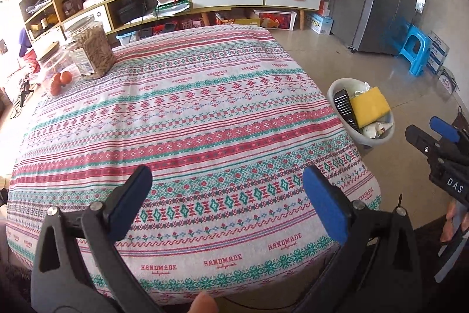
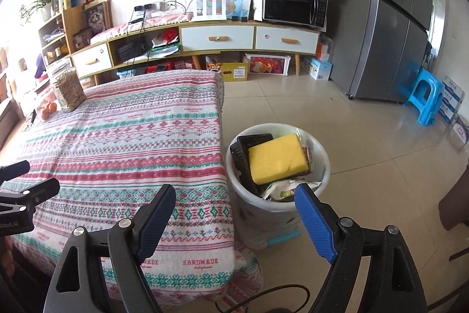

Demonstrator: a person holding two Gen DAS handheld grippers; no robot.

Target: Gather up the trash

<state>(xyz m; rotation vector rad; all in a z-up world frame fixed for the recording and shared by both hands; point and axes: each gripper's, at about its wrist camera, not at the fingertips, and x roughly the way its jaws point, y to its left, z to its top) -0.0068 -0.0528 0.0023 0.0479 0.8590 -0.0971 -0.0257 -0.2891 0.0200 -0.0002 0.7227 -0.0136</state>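
Right wrist view: yellow sponge tops bin beyond released, empty right hand-held gripper.

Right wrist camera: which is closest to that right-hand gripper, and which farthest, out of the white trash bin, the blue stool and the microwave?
From the open right gripper, in the right wrist view:
1. White trash bin, on the floor just ahead, beside the table.
2. Blue stool, across the floor to the right, by the fridge.
3. Microwave, on the long cabinet against the back wall.
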